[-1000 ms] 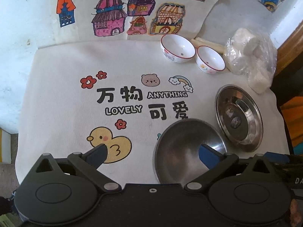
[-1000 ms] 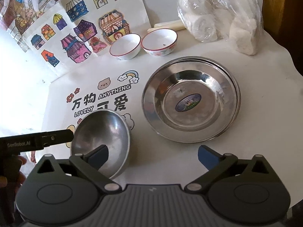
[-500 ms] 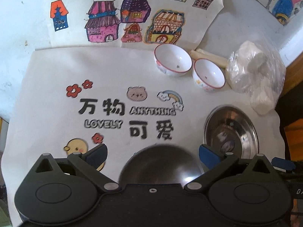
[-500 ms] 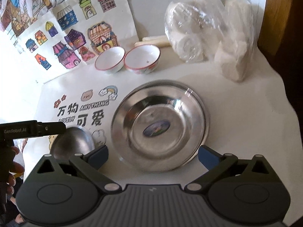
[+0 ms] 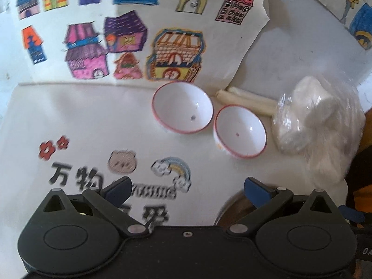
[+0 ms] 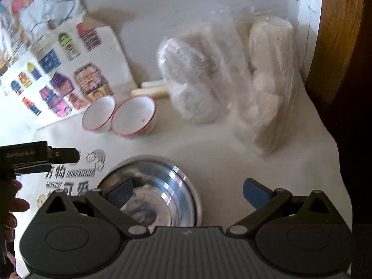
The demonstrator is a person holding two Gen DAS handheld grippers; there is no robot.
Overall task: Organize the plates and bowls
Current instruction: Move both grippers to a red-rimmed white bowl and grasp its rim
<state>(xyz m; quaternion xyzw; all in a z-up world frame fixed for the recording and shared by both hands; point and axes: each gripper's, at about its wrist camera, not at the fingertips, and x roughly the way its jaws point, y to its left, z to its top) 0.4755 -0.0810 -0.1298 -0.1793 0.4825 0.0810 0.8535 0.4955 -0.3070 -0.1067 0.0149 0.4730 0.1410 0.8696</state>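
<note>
Left fingers (image 5: 186, 187): mine were spread wide, gripping nothing, above the printed cloth (image 5: 81, 125).
Right fingers (image 6: 187, 189): mine were spread wide, gripping nothing, over the steel plate (image 6: 172, 186).
Steel plate: flat on the tabletop (image 6: 267, 169), partly beneath my left-hand pad; only its rim edge (image 5: 229, 203) showed in the left view.
Bowls: two red-rimmed white bowls, one (image 5: 182, 107) just beside the other (image 5: 240, 131), upright, beyond the plate.
Bagged white buns (image 6: 227, 76): right of the bowls.

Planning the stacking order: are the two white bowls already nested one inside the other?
No, the left bowl and right bowl sit side by side on the cloth.
</note>
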